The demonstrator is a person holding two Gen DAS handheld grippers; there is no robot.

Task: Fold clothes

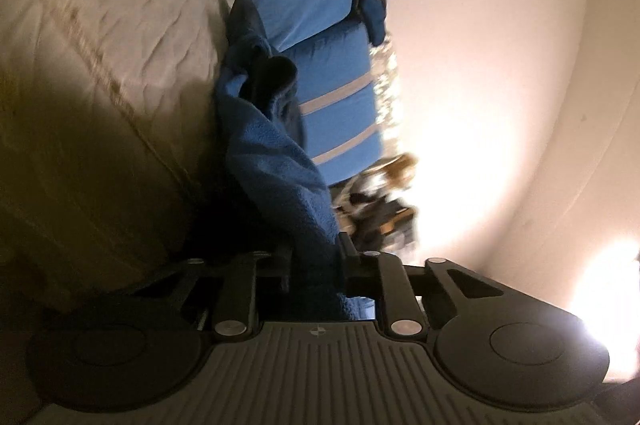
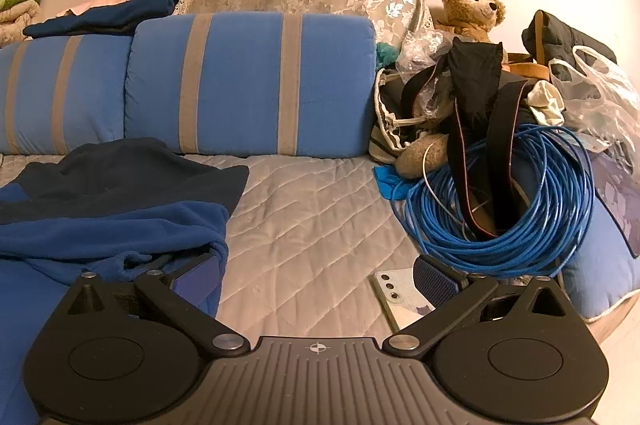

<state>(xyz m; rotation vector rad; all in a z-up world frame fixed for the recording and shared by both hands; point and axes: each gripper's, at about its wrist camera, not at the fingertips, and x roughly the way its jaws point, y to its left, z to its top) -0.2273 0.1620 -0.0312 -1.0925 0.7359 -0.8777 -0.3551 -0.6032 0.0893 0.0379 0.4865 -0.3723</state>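
Left hand-held gripper (image 1: 316,257) clenched on the blue fleece garment (image 1: 276,161), lifted at frame centre; right hand-held gripper (image 2: 316,273) released above the bed (image 2: 312,225). Garment (image 2: 112,221) lay rumpled lower left, folding incomplete.

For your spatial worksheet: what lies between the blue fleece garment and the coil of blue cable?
In the right wrist view, only bare quilted mattress separates the fleece garment from the blue cable coil.
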